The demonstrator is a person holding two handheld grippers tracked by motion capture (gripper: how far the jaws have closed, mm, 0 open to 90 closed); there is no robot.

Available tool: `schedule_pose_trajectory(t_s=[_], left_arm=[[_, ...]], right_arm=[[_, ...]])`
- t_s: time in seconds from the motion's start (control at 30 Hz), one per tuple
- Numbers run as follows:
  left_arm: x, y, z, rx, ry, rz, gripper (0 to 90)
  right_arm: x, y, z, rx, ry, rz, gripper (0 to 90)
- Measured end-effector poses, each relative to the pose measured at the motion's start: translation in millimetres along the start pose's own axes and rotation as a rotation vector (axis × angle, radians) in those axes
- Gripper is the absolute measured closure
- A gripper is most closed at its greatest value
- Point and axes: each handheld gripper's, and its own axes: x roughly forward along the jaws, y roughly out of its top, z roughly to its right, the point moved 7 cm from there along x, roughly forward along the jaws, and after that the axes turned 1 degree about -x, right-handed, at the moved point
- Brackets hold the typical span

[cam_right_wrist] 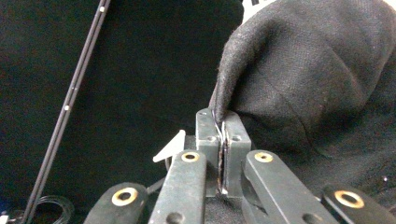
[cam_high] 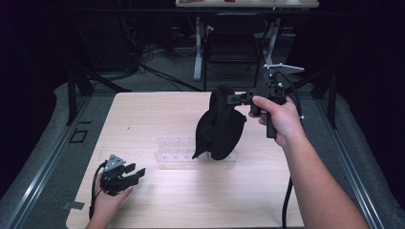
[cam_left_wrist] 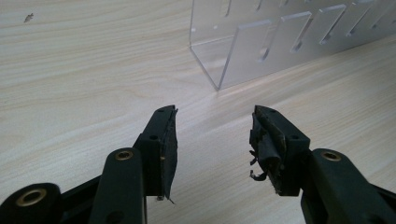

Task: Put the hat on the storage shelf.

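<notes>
Black fabric cap (cam_high: 219, 125) pinched in right hand-held gripper (cam_high: 237, 98) mid-frame, clear slotted acrylic rack (cam_high: 174, 153) on pale wood counter (cam_high: 143, 124), left hand-held gripper (cam_high: 136, 174) agape, empty, lower left

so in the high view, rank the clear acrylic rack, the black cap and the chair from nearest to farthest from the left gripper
1. Clear acrylic rack: on the table, just right of and beyond the left gripper.
2. Black cap: held up over the rack's right end by the right gripper.
3. Chair: on the floor beyond the table's far edge.

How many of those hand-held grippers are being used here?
2. The left gripper rests open on the table, near its front-left corner. The right gripper is raised, pinching a black fabric bag above the clear rack.
</notes>
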Motion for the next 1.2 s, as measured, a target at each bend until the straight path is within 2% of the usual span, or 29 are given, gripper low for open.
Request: schedule_pose_trajectory(t_s=[0.2, 0.37, 0.43, 0.83, 1.03, 1.2], left_arm=[[-0.1, 0.2, 0.6, 0.004, -0.004, -0.005, 50.6], [0.3, 1.4, 4.1, 0.012, -0.013, 0.002, 51.8], [0.6, 2.0, 6.3, 0.013, -0.016, 0.002, 52.0], [2.0, 8.7, 22.4, 0.044, -0.044, 0.017, 54.0], [-1.0, 17.7, 35.9, 0.024, -0.091, 0.061, 54.3], [-4.2, 26.8, 44.8, 0.027, -0.109, 0.058, 55.4]], right_arm=[[5.1, 3.3, 4.9, 0.003, -0.011, 0.003, 88.3], [11.0, 3.3, 8.8, -0.008, -0.03, -0.019, 88.2], [13.2, 3.2, 7.4, -0.007, -0.01, -0.019, 88.1], [28.1, 0.9, 2.2, 0.001, 0.038, -0.019, 87.9], [35.0, -0.4, -1.4, -0.002, 0.045, -0.023, 87.7], [39.1, -1.2, -3.1, -0.003, 0.054, -0.031, 87.6]])
